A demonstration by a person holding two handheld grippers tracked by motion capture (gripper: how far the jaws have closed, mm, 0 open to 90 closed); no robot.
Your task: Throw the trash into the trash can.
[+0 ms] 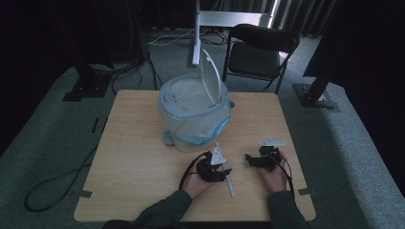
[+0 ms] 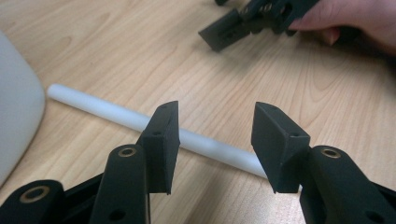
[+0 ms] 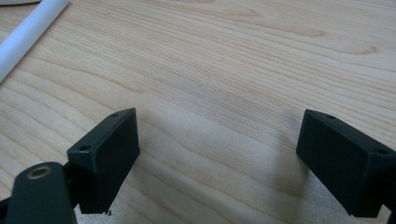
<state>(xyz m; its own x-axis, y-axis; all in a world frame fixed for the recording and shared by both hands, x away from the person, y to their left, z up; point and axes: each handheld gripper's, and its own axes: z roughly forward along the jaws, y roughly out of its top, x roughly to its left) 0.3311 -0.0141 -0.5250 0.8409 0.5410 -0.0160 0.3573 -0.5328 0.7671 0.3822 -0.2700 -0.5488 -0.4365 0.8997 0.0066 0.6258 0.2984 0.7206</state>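
Observation:
A thin white rod [image 1: 231,186] lies flat on the wooden table [image 1: 138,162], running from the bin's foot toward the front edge. My left gripper [image 1: 223,172] is low over its middle. In the left gripper view the rod [image 2: 102,109] crosses slantwise just past the two black jaws, and the left gripper [image 2: 215,112] stands open, its pads apart from the rod. My right gripper [image 1: 249,159] rests to the right of the rod, pointing left. It is open [image 3: 219,116] over bare wood, with the rod's end [image 3: 28,32] at the upper left.
A pale grey bin [image 1: 193,114] with a bag liner and its lid [image 1: 212,76] raised stands at the table's middle back; its rounded side [image 2: 14,107] is close to the left gripper. Behind the table are a black folding chair [image 1: 260,52] and floor cables.

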